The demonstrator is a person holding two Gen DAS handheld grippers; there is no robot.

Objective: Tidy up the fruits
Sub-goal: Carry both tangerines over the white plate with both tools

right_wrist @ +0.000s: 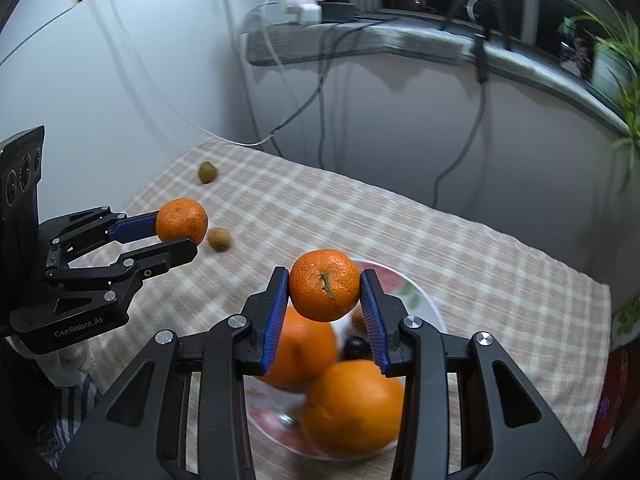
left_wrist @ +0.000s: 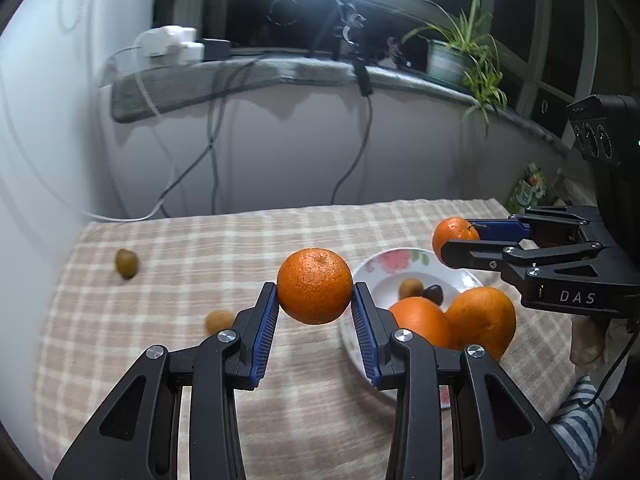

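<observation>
The left gripper (left_wrist: 315, 300) clamps a mandarin (left_wrist: 315, 285) between its blue pads, lifted above the checked tablecloth (left_wrist: 224, 248). The right gripper (right_wrist: 325, 304) likewise pinches a second mandarin (right_wrist: 324, 285), stem facing the camera, held over the floral plate (right_wrist: 416, 300). On that plate lie two large oranges (right_wrist: 354, 408), a small brown fruit and a dark one. Farther out on the cloth sit a tan kiwi (left_wrist: 218, 321) and, beyond it, a greenish kiwi (left_wrist: 127, 263), well apart. A windowsill with a potted plant (left_wrist: 468, 48) runs behind.
</observation>
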